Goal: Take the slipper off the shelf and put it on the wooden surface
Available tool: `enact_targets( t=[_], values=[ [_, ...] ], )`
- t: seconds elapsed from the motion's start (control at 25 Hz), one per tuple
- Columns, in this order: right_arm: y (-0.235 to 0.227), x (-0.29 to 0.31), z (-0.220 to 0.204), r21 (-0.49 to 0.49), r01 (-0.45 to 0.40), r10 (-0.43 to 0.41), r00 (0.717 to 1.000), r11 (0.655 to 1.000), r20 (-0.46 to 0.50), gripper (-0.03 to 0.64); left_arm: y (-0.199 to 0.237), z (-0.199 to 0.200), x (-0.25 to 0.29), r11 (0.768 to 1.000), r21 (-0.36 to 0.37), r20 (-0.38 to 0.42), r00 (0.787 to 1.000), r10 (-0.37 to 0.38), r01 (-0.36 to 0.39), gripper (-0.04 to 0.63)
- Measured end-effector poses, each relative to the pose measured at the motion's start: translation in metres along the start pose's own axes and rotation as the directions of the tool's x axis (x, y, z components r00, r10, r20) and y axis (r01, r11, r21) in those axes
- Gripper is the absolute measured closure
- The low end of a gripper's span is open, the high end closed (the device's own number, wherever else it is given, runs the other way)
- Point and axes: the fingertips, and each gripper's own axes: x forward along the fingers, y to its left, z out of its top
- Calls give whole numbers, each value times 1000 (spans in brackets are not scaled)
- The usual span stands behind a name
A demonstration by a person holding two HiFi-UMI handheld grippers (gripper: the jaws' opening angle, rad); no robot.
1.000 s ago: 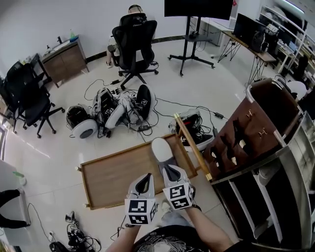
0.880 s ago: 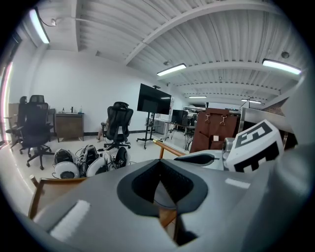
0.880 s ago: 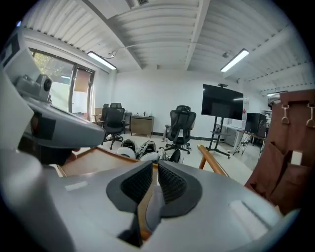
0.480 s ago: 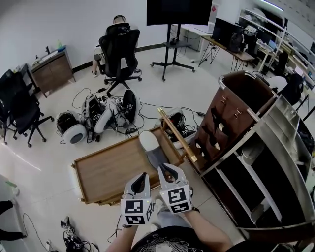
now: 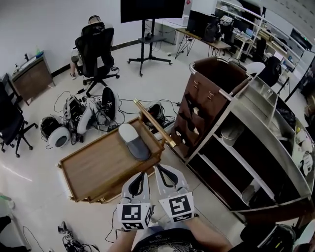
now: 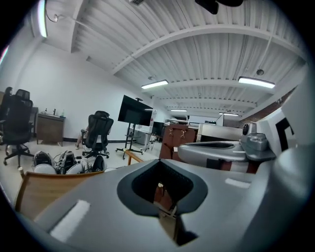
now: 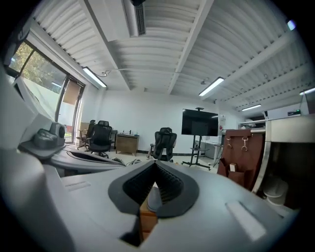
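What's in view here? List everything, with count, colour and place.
slipper: one, grey and white, on the tray's right end.
tray: one, wooden, centre.
shelf: one, grey metal, at the right.
pocket holder: one, brown, on the shelf's far end.
office chairs: two, black, at the back and at the left edge.
screen: one, black, on a stand at the back.
cabinet: one, brown, by the left wall.
gear and cables: one heap, black and white, on the floor beyond the tray.
left claw: one, grey, shut, empty.
right claw: one, grey, jaws closing shut, empty.
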Motion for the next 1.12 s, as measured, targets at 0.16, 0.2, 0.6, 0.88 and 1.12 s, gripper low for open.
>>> enact_targets(
  t=[0.16, 0.2, 0.6, 0.88, 1.12],
  values=[
    [-21, -33, 5, 24, 58, -59, 998, 998, 32, 617, -37, 6, 2, 998, 25, 19, 998, -62, 61, 589],
    [-27, -41, 5, 28, 72, -73, 997, 997, 35, 617, -47, 5, 4, 997, 32, 17, 997, -77, 76, 589],
    [-82, -137, -7, 60, 192, -195, 979, 980, 60, 617, -157, -11, 0, 977, 86, -4, 980, -198, 197, 589],
    [-98, -196, -17, 84, 244, -249, 966, 966, 69, 617, -213, -22, -19, 963, 111, -12, 969, -246, 245, 589],
    [-101, -236, -24, 94, 256, -263, 962, 962, 73, 617, -246, -33, -40, 959, 125, -13, 967, -256, 255, 589]
  ],
)
